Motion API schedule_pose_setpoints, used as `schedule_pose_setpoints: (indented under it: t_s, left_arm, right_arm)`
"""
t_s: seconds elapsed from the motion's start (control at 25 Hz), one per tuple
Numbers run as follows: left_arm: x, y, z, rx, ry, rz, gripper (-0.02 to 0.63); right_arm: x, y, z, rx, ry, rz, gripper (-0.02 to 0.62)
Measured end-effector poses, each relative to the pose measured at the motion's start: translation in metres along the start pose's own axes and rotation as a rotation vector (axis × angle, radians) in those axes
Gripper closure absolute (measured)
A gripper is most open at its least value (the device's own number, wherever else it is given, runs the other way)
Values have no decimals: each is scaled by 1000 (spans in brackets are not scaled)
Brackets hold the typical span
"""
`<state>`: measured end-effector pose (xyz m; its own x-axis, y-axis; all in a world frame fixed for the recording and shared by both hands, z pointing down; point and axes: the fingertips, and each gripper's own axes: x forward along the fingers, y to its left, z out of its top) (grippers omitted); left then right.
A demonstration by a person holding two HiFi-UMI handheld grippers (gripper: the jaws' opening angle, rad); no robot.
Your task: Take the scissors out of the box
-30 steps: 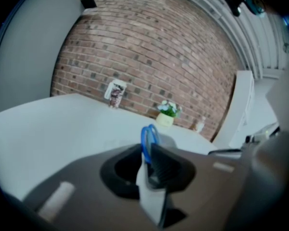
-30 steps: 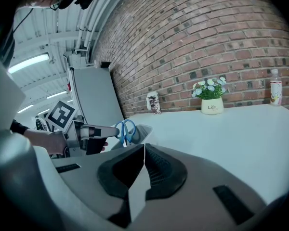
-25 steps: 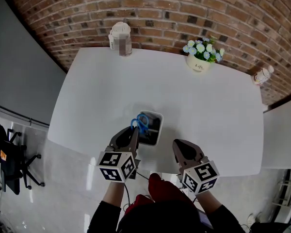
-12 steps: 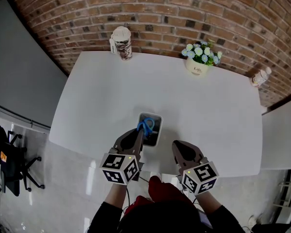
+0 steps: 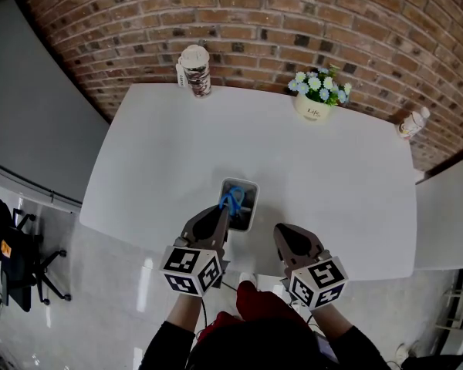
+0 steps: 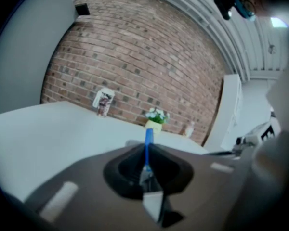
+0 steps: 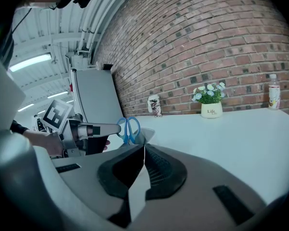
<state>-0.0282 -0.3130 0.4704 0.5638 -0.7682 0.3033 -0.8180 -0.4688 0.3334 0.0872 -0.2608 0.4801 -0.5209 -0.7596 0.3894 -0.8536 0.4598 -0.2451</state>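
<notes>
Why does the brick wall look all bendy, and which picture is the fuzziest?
Head view: the wide lens bows the wall and the table edges. Left gripper view: the fuzziest, with the scissors and everything else soft. Right gripper view: sharper, but the wall curves there too.

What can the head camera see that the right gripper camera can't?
Only the head view: the chair, and the inside of the box seen from above. Only the right gripper view: the ceiling lights, and the right gripper's jaws up close, shut with nothing between them. Both: the blue scissors between the left gripper's closing jaws, the cup, flowers, bottle and brick wall.
</notes>
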Motion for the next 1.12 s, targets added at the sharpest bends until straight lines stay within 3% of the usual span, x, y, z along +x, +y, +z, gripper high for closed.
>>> schedule_pose_setpoints:
  t_s: [1.12]
  left_arm:
    - [-38, -6, 36, 53, -158, 53, 586]
  right_arm:
    - [-22, 19, 3, -22, -31, 7, 586]
